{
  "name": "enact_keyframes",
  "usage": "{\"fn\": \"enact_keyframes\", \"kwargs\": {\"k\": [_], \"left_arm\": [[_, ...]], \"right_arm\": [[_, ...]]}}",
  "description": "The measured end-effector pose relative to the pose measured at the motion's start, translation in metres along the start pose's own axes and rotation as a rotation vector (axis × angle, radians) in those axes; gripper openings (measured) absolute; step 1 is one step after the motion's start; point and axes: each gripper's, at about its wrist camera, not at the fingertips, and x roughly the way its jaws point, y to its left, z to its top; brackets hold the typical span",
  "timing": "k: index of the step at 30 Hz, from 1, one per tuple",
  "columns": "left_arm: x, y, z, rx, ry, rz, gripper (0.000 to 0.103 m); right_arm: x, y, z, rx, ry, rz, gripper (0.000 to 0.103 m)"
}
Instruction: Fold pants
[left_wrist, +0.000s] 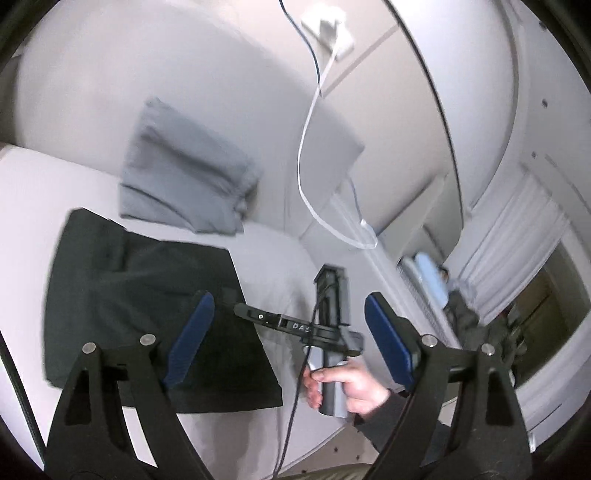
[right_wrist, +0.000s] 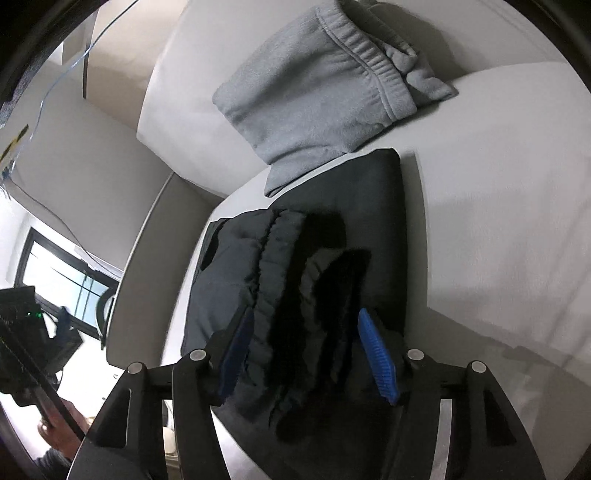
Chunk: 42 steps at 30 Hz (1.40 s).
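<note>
Folded black pants (left_wrist: 147, 314) lie on a white bed (left_wrist: 44, 206); in the right wrist view they (right_wrist: 295, 295) fill the middle, elastic waistband on top. Folded grey pants (left_wrist: 184, 177) lie just beyond them, also in the right wrist view (right_wrist: 317, 85). My left gripper (left_wrist: 291, 339) is open and empty, held above the black pants' right edge. My right gripper (right_wrist: 306, 350) is open and empty, just above the black pants, jaws straddling the waistband. In the left wrist view the right gripper (left_wrist: 328, 325) shows, held by a hand (left_wrist: 351, 384) beside the pants.
A white pillow (right_wrist: 177, 110) lies behind the grey pants. White and dark cables (left_wrist: 310, 147) hang from a wall socket (left_wrist: 328, 26). Past the bed's edge are a wall, a white curtain (left_wrist: 517, 229) and a window (right_wrist: 62, 280).
</note>
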Motion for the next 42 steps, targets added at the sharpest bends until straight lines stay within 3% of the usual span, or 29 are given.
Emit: {"fn": "enact_keyframes", "kwargs": {"k": [4, 5, 7, 12, 17, 21, 25, 29, 35, 39, 42], "left_arm": [[-0.045, 0.017, -0.003, -0.033, -0.076, 0.020, 0.084], [-0.054, 0.023, -0.005, -0.044, -0.096, 0.031, 0.085], [-0.061, 0.033, -0.001, -0.071, -0.105, 0.041, 0.085], [-0.059, 0.052, 0.003, -0.106, -0.082, 0.090, 0.085], [-0.055, 0.064, 0.001, -0.137, -0.072, 0.084, 0.085], [-0.055, 0.060, 0.001, -0.123, -0.086, 0.086, 0.085], [-0.061, 0.054, 0.001, -0.087, -0.103, 0.111, 0.085], [-0.060, 0.057, 0.003, -0.113, -0.095, 0.117, 0.085], [-0.062, 0.058, 0.006, -0.080, -0.106, 0.164, 0.085], [-0.060, 0.067, 0.007, -0.114, -0.092, 0.185, 0.085], [-0.060, 0.074, 0.007, -0.141, -0.092, 0.191, 0.085]], "right_arm": [[0.012, -0.002, 0.002, -0.014, 0.036, -0.018, 0.056], [0.014, -0.003, 0.003, -0.015, 0.038, -0.018, 0.050], [0.015, -0.004, 0.003, -0.019, 0.032, -0.013, 0.022], [0.010, -0.006, 0.002, 0.006, -0.007, 0.012, 0.011], [-0.011, 0.009, 0.007, -0.039, -0.077, 0.005, 0.010], [0.003, -0.003, 0.007, -0.048, -0.035, -0.068, 0.010], [0.013, -0.018, 0.006, -0.010, -0.022, -0.077, 0.010], [0.019, -0.025, 0.004, -0.037, -0.008, -0.087, 0.010], [-0.006, 0.014, 0.009, -0.146, -0.001, -0.191, 0.017], [-0.039, 0.042, -0.024, -0.131, -0.056, -0.046, 0.017], [-0.030, 0.045, -0.049, -0.097, -0.007, 0.026, 0.017]]}}
